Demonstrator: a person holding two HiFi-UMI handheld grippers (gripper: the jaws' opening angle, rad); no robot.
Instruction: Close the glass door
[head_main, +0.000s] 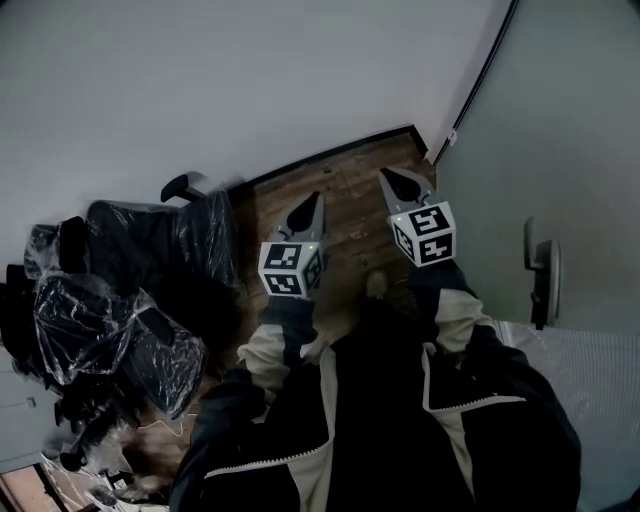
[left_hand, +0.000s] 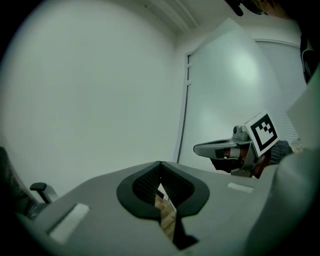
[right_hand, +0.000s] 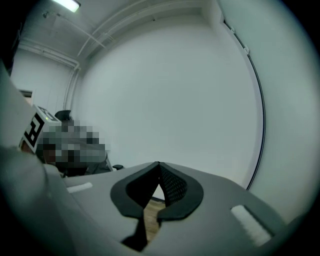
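L gripper (head_main: 314, 200) & R gripper (head_main: 388, 178) are held side by side in front of the person, both pointing fwd over the wood floor (head_main: 350, 195) toward the corner where the white wall (head_main: 200, 80) meets the door (head_main: 580, 150).

L jaws: fully together, tips meeting, nothing between them, as the left gripper view (left_hand: 160, 165) shows; only floor shows through the gap lower down. R jaws: same, tips pressed together and empty (right_hand: 159, 165). In the left gripper view the R gripper (left_hand: 200, 148) sits off to the right, jaws together there too.

Door: pale, frosted-looking panel on the person's right, filling the right side of the head view. Its handle (head_main: 541, 270) is just right of the R gripper's marker cube, apart from it. A thin black strip (head_main: 480, 80) runs along the seam btwn wall & door, down to the floor corner. Neither gripper touches door or handle.

Left of the person, near the wall: dark chairs (head_main: 160, 240), some wrapped in clear plastic (head_main: 110, 330). Dark jacket w/ light panels (head_main: 400, 400) fills the bottom of the head view.
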